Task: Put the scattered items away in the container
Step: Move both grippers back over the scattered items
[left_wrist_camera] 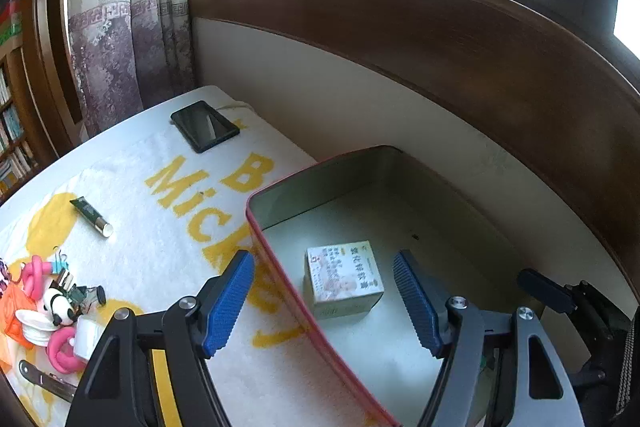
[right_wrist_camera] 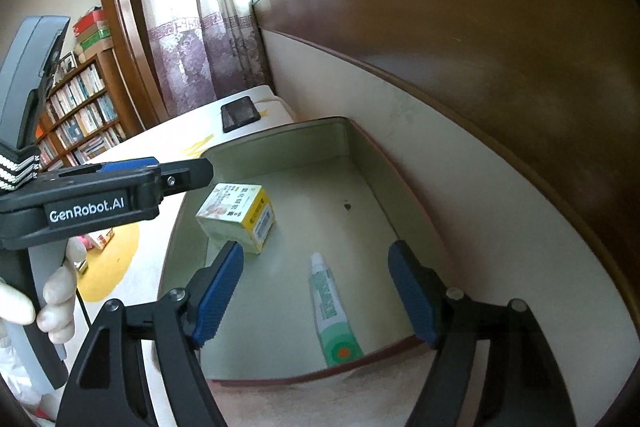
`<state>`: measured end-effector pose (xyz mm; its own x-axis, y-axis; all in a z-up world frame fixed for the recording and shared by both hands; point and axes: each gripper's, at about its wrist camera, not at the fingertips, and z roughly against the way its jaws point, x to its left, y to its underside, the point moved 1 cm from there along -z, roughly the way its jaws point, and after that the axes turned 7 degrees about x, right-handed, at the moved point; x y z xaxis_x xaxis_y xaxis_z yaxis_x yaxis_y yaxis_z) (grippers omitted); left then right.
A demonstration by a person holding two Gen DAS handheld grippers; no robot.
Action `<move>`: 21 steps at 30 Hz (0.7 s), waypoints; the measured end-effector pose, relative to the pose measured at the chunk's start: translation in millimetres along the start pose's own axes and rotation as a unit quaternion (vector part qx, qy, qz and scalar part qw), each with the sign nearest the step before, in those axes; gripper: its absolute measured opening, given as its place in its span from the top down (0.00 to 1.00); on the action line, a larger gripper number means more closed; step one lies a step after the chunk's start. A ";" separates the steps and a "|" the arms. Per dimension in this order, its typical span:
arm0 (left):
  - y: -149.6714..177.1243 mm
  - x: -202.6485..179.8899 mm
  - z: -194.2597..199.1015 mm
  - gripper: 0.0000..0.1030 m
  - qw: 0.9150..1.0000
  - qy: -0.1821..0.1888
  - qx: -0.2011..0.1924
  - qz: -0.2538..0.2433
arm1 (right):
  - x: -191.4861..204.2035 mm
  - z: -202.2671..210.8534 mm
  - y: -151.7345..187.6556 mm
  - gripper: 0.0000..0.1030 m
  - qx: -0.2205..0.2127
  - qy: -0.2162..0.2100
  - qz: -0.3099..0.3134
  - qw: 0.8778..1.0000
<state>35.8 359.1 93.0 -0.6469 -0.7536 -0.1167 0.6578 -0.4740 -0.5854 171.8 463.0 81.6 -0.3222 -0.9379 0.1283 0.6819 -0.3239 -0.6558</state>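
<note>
A: Left gripper (left_wrist_camera: 324,301) hovers with jaws apart, nothing clamped; the small carton (left_wrist_camera: 343,278) sits loose between them on the tin (left_wrist_camera: 280,269) floor.

B: Left of those jaws, the clutter pile (left_wrist_camera: 52,303) and dark tube (left_wrist_camera: 91,216) wait on the towel (left_wrist_camera: 152,247). Tube looks light, soft; I'd pinch mid-body, since the cap end may slip.

A: Right gripper (right_wrist_camera: 316,293), jaws apart, empty; the green tube (right_wrist_camera: 331,311) lies between them, inside the tin.

B: The tin's rim stands between the jaws and the pile, so lift over it.
</note>
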 end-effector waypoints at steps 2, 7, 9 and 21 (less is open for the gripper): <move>3.0 2.5 3.0 0.28 1.000 0.001 0.000 0.001 | 4.1 1.7 1.9 0.24 0.003 -0.001 0.004 1.000; 12.5 13.6 14.3 0.28 1.000 0.002 -0.003 0.009 | 15.6 5.6 8.3 0.23 0.009 -0.002 0.013 1.000; 16.6 20.4 18.7 0.29 1.000 0.001 -0.004 0.014 | 20.7 9.0 11.0 0.23 0.009 -0.003 0.017 1.000; 50.2 72.0 44.5 0.28 0.999 -0.010 -0.009 0.047 | 61.6 16.8 27.5 0.23 0.018 -0.007 0.036 0.999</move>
<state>39.4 260.8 90.9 -0.5736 -0.8042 -0.1557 0.7088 -0.3921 -0.5864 181.8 394.2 84.0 -0.2630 -0.9603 0.0927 0.7257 -0.2602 -0.6369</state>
